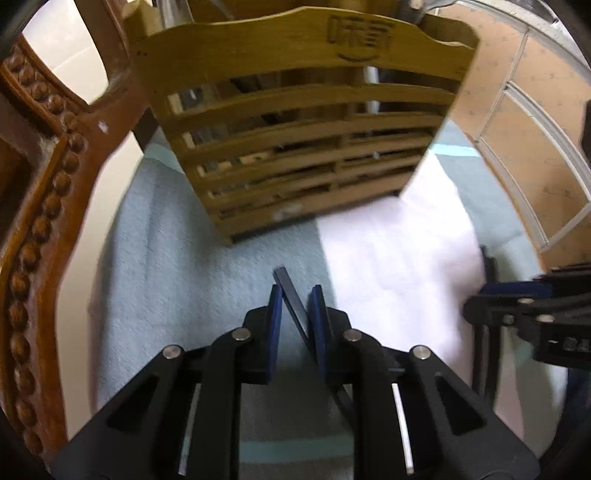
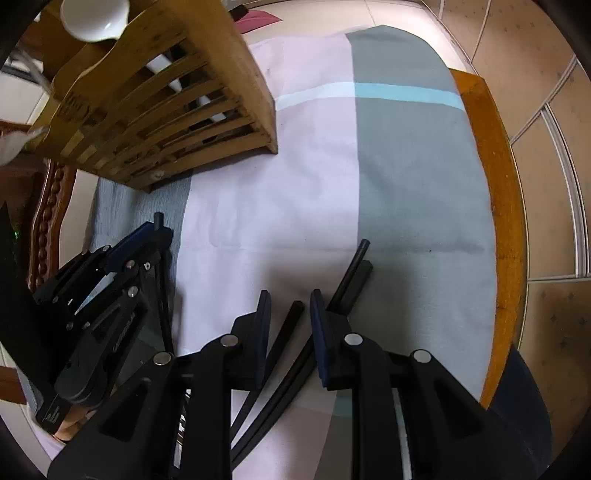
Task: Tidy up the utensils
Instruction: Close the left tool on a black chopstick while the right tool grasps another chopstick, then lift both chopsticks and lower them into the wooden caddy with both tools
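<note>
Roughly centre in left wrist view: left tool (image 1: 295, 287) clamped on black chopstick (image 1: 291, 302), slanted across the pads, tip poking past them. Straight ahead and blocking the far side: slatted wooden holder (image 1: 295, 129), upright on striped cloth (image 1: 166, 240), logo stamped on its top board. Carved wooden chair frame (image 1: 37, 221) close on the left, tiled floor (image 1: 535, 129) on the right. Right tool (image 1: 476, 306) just entering at right edge, pads not readable from there.

From right wrist view only: right tool (image 2: 290, 293) with pads apart, second chopstick (image 2: 291, 317) lying in the gap, touching neither pad as far as seen. Third chopstick (image 2: 354, 262) angled under the right finger, tip out past it over the grey stripe, shadow beside it. Cannot tell whether that one rests flat. White spoon (image 2: 92, 18) standing in the holder (image 2: 166, 110), handle visible behind slats. Bare bench edge (image 2: 498, 184) beyond the cloth (image 2: 295, 184). Left tool (image 2: 155, 229) at left, near holder's base, chopstick tip sticking out ahead of it.
</note>
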A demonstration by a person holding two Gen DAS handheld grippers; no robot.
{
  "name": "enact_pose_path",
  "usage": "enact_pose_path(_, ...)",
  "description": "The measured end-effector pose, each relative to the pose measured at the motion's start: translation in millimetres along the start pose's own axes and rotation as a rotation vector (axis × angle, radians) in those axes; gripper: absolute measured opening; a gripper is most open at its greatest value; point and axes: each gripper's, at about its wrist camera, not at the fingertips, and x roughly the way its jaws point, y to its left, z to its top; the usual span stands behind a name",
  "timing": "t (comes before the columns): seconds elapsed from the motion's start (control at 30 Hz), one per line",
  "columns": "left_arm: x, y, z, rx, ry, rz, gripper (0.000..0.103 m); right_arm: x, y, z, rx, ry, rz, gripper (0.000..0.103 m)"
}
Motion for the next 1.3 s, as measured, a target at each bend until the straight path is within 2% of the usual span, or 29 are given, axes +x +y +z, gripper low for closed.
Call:
enact_pose_path(0.1,-6.0,-1.4,-13.6,-0.031,0.040,-0.151,0.016,-1.0,7.3,-2.9,-0.035,-0.018,-0.021,0.024)
enact_pose_path(0.17,-8.2,4.3,-16.5,-0.073,0.067,-0.237,0.016,0.5,16.7,-6.3,-0.078,-0.018,0.007,0.024)
enact_pose_path(0.3,-11.4,3.7,-14.9,-0.076,0.045,-0.146,0.018,-2.1,22.9,-11.7,-0.094,-0.040,-0.041,0.024)
enact_pose_path(0.37,-12.1,-3.6,-13.4,-0.052,0.032,-0.098,0.025,-2.3,27.0,-18.7,-0.085,-0.027,-0.044,0.030)
enact_pose_path(0.43,-10.3,-18.1,-11.1,-0.013,0.026,-0.018,0.029,-1.7,30.6,-22.7,-0.099,-0.028,-0.065,0.030)
enact_pose_path(0.57,-0.2,-29.3,-0.3,0.018,0.026,0.053,0.033,1.7,41.9,-26.2,-0.126,-0.045,-0.128,0.030)
enact_pose_path(0.7,0.3,-36.4,7.5,0.004,0.038,0.055,0.033,10.1,68.3,-33.5,-0.148,-0.053,-0.162,0.030)
enact_pose_path(0.73,0.4,-38.1,8.0,0.000,0.036,0.053,0.029,10.8,71.5,-33.4,-0.156,-0.055,-0.169,0.030)
enact_pose_path(0.77,-0.4,-40.8,7.5,-0.001,0.033,0.054,0.017,11.1,73.8,-34.2,-0.167,-0.059,-0.176,0.029)
enact_pose_path(0.8,-1.2,-41.6,8.2,0.001,0.035,0.051,0.010,11.7,76.3,-34.0,-0.174,-0.063,-0.181,0.028)
enact_pose_path(0.87,-3.3,-28.8,17.9,-0.018,0.036,0.038,0.010,18.6,86.4,-40.9,-0.174,-0.082,-0.199,0.016)
enact_pose_path(0.93,-10.2,-20.3,14.0,-0.032,0.029,0.044,0.008,16.9,82.3,-41.6,-0.149,-0.083,-0.170,0.015)
enact_pose_path(1.0,-13.4,-15.4,14.6,-0.044,-0.002,0.050,0.007,2.9,68.6,-46.7,-0.114,-0.088,-0.111,0.014)
enact_pose_path(1.07,-32.7,-8.8,14.4,-0.065,-0.052,0.041,0.007,-8.2,66.9,-46.8,-0.083,-0.107,-0.039,0.013)
enact_pose_path(1.3,-120.7,-5.6,12.4,-0.129,-0.232,0.028,0.007,-83.2,86.5,-59.5,-0.132,-0.272,0.003,0.011)
